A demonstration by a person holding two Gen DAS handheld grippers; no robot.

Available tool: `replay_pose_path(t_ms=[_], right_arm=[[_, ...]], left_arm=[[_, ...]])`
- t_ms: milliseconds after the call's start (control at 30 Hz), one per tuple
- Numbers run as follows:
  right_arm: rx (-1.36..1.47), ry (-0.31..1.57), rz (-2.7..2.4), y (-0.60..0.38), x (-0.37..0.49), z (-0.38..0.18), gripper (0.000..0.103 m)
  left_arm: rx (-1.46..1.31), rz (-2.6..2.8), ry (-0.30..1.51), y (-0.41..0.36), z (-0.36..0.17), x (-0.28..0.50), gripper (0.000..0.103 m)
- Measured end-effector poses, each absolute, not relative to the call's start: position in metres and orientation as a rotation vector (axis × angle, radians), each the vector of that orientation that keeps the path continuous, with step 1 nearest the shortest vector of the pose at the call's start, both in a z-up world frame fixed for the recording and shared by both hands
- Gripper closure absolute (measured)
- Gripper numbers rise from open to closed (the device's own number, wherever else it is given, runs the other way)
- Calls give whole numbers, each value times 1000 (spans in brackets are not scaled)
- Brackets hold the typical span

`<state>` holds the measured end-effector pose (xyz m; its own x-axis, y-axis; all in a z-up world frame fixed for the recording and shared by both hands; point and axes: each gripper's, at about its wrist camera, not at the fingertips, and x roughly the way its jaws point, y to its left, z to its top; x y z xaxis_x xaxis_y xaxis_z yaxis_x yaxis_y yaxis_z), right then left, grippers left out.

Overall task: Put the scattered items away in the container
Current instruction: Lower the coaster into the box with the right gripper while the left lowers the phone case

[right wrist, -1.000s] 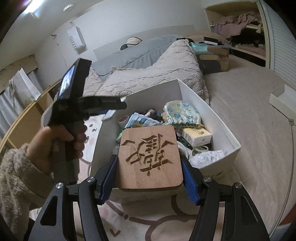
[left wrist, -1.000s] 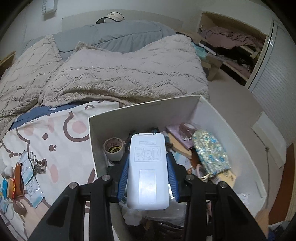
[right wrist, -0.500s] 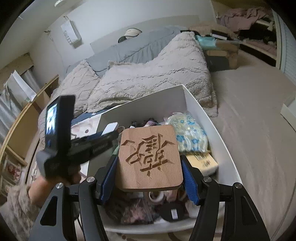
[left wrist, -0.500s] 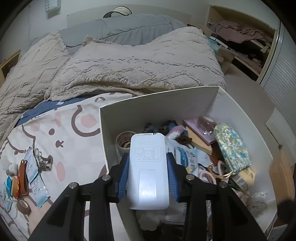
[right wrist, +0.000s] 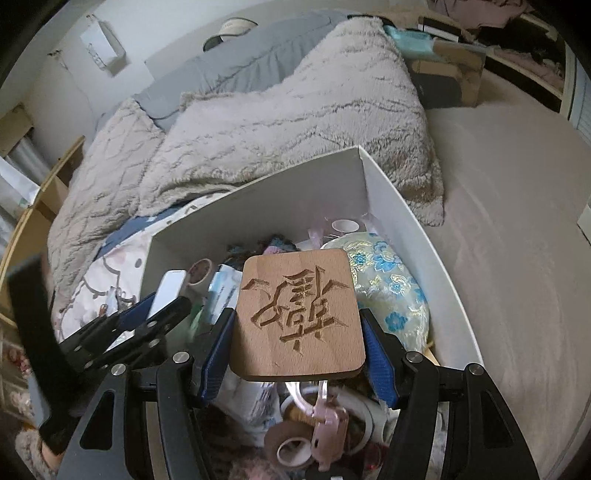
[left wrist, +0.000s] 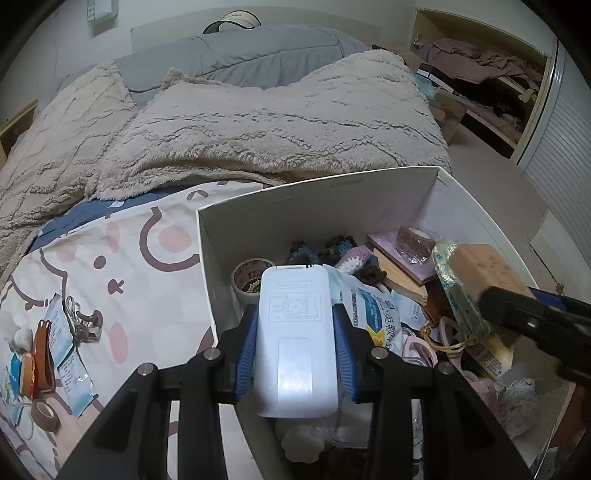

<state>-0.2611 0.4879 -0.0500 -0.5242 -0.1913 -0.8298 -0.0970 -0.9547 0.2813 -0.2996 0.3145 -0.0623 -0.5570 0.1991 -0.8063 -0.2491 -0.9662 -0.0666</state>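
Both jaws are clamped: your left gripper [left wrist: 295, 347] holds the white charger [left wrist: 295, 343], your right gripper [right wrist: 299, 332] the wooden plaque [right wrist: 299, 314]. Each load hangs directly above the white box [left wrist: 332, 206], so release means dropping straight down.

Box [left wrist: 229, 258] on bed; packets [left wrist: 61, 343] left (outside it).

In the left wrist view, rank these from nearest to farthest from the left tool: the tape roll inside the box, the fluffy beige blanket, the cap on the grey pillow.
From the left tool:
1. Tape roll, in the box's near-left corner.
2. Beige blanket, across the bed behind the box.
3. Cap, top of the view, at the wall.
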Motion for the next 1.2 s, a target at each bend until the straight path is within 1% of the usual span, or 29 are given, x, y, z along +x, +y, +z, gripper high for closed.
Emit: replay_pose_path(t_ms=[300,333,367,400,467,533,667,733,767,933,1000,1033,1067,1100,1200], right_arm=[[1649,-465,-2669,498,-282,-77,36],[1646,-477,-2669,500,-281,-77,28],[1640,-501,-2670,501,-279,-77,21],[1623,-528,-2665,502,-276,-75,17],[1586,-569,-2660,502,-271,-70,15],[1563,-580,-2662,503,-267,-65,15],[1528,-603,-2662,500,-258,-56,14],[1511,-615,-2662,499,-254,-54,9],[1500,-618,-2671,498,-250,-51,8],[1433,-646,-2688,495,-238,-41,8],[1413,-643,-2702,494,-232,-37,7],[1401,-637,-2713,493,-230,-35,5],[1383,-627,-2730,493,-227,-32,3],[1365,-615,-2751,492,-223,-30,0],[1331,-585,-2800,492,-214,-23,0]], left_arm=[[-1330,2547,95,316,-64,-300,64],[-1331,2540,95,317,-64,-300,60],[-1329,2530,87,318,-63,-300,53],[-1323,2522,80,318,-62,-299,49],[-1304,2528,91,321,-58,-296,40],[-1291,2537,95,322,-55,-294,35],[-1286,2527,75,321,-49,-291,35],[-1282,2524,71,319,-46,-290,35],[-1282,2519,71,319,-45,-290,35],[-1254,2509,73,316,-34,-284,34],[-1249,2500,67,315,-31,-281,24],[-1242,2498,60,313,-29,-279,16],[-1234,2498,55,312,-26,-277,11],[-1223,2498,54,312,-23,-275,9],[-1193,2496,66,311,-15,-269,5]])
